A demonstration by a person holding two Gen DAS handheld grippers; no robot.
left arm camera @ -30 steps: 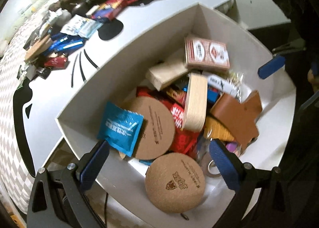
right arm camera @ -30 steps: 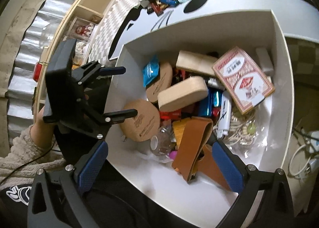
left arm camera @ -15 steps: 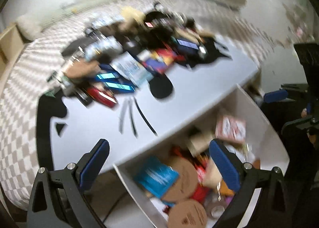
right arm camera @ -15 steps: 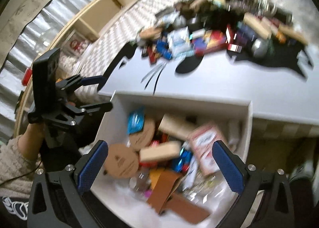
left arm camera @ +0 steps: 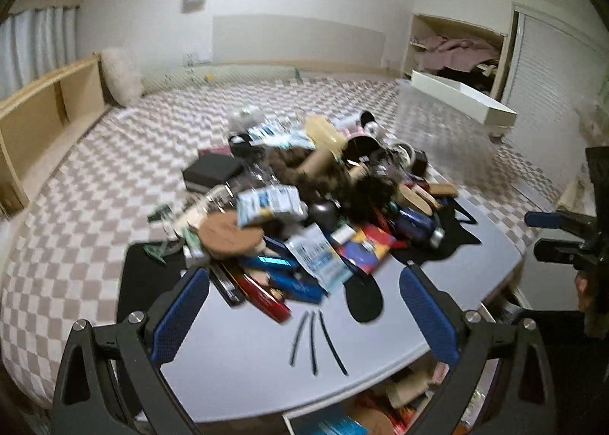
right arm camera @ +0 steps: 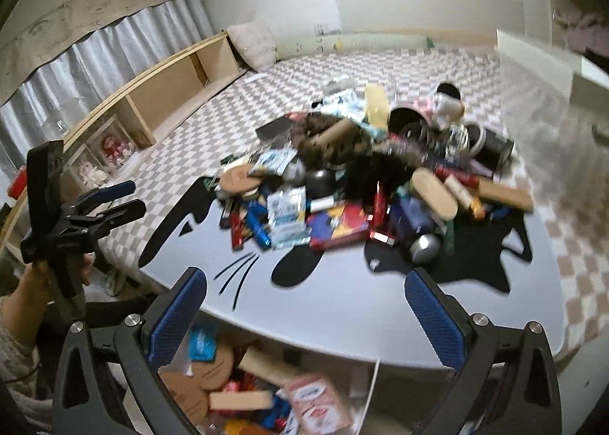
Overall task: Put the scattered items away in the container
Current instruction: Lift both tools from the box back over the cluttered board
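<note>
A heap of scattered items (left arm camera: 304,206) (right arm camera: 361,183) covers the far half of a white table (left arm camera: 243,359) (right arm camera: 342,309) with black cat markings: packets, a cork coaster (left arm camera: 228,233), red and blue wrappers, wooden blocks, dark cans. The white container (right arm camera: 371,381) sits below the table's near edge, holding coasters, blocks and a card box; only a sliver of the container (left arm camera: 293,421) shows in the left wrist view. My left gripper (left arm camera: 304,315) is open and empty above the near table edge. My right gripper (right arm camera: 306,315) is open and empty too.
The checkered floor mat (left arm camera: 95,176) surrounds the table. A wooden shelf (left arm camera: 42,119) runs along the left wall, a white drawer unit (left arm camera: 460,99) stands at the back right. A person's hand (right arm camera: 45,275) holds the left gripper at the left of the right wrist view.
Both grippers have tilted up and away from the container toward the pile on the table. The container has slid to the bottom edge of both views. Both stay open.
</note>
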